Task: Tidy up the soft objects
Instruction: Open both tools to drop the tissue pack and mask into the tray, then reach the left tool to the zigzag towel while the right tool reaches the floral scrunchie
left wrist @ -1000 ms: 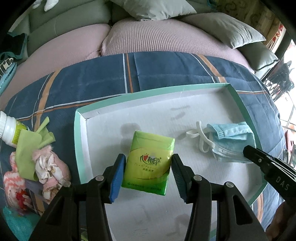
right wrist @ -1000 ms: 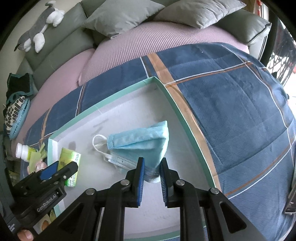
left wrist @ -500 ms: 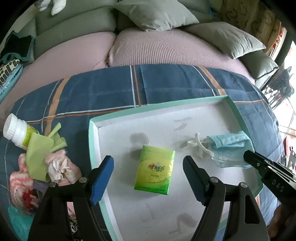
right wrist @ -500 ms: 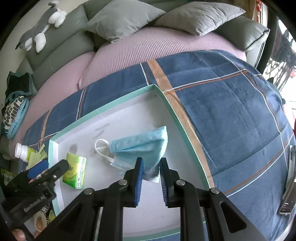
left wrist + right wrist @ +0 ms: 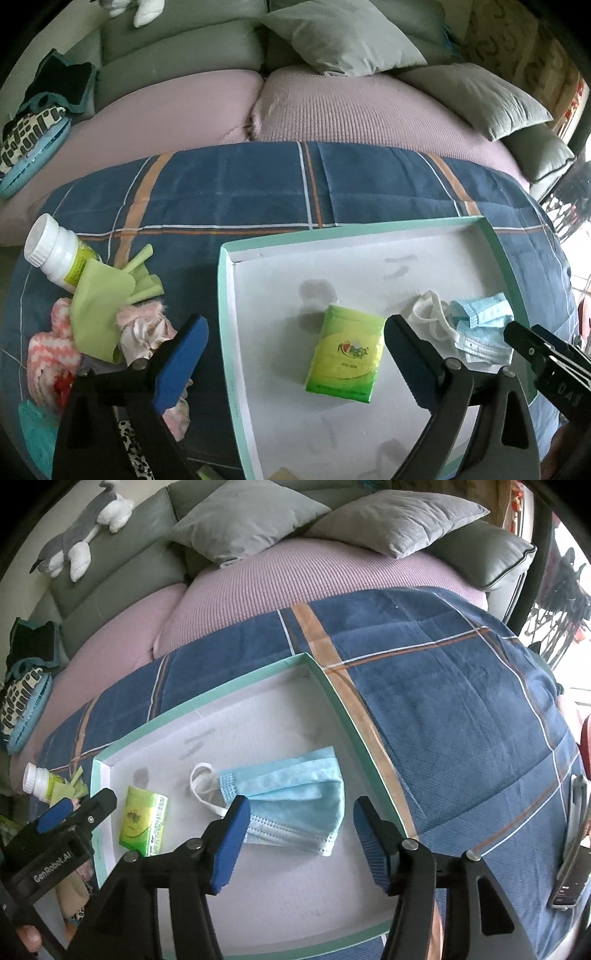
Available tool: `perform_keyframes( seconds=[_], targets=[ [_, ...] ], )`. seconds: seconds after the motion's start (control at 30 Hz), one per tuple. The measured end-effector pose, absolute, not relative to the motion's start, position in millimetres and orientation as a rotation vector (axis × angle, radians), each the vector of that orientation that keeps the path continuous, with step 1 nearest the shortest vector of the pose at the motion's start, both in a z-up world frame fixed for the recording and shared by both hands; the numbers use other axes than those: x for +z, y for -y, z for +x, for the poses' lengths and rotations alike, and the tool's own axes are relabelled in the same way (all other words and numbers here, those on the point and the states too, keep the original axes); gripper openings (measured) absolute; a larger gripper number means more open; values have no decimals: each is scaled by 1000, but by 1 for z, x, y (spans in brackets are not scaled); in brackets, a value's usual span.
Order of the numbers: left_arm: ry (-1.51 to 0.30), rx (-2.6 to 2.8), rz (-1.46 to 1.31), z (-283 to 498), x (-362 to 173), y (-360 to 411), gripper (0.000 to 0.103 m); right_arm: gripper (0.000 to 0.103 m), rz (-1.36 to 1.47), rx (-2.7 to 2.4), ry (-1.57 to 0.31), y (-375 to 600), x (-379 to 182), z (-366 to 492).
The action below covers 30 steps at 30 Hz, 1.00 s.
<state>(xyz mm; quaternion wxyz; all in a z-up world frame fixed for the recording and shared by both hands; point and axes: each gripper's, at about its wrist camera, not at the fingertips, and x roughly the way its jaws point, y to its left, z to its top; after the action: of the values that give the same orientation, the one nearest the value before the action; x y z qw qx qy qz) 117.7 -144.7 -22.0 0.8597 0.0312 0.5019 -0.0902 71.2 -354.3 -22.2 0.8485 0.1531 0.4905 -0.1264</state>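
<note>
Tissue pack [image 5: 345, 353] and face mask [image 5: 291, 805] both lie loose on the white floor of the green-rimmed tray [image 5: 225, 314], which sits on the blue plaid blanket [image 5: 443, 701] over the couch. A second ago each was pinched: the left tongs [image 5: 295, 363] were closed around the green pack and the right tongs [image 5: 299, 840] were nipped on the mask's edge. Now both sets stand wide apart and drawn back, touching nothing, so I'd judge these two items delivered and the hands free for the next pick. What looks left to sort is the heap just outside the tray's left rim: a pale green glove [image 5: 99, 302], some pink fluffy cloth [image 5: 144, 332], and a white-capped bottle [image 5: 55, 254] lying against them. As for writing, the left tool's body reads "GenRobot.AI" in the right camera, and the right tool shows letters like "DAS" in the left camera. The pack carries a small heart-shaped logo, but its print is too fine to read.
</note>
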Motion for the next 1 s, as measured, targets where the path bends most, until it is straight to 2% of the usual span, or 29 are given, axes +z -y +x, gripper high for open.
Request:
perform_keyframes(
  seconds=[0.17,0.43,0.57,0.67,0.83,1.0],
  targets=[
    [-1046,-182,59,118,-21,141,96,68,309,-263,-1020,350,-20,71],
    [-1015,-169,42,117,-13,132,96,82,305,-260,-993,347,-15,70],
    [-999,-157,32,117,-8,127,96,85,300,-258,-973,346,-12,71],
    [-983,-142,26,117,-5,121,96,94,298,-262,-961,345,-10,70],
    [-955,-126,13,117,7,107,96,98,278,-275,-931,343,-3,69],
    [-905,-88,-7,114,27,80,96,98,277,-251,-881,332,9,69]
  ],
)
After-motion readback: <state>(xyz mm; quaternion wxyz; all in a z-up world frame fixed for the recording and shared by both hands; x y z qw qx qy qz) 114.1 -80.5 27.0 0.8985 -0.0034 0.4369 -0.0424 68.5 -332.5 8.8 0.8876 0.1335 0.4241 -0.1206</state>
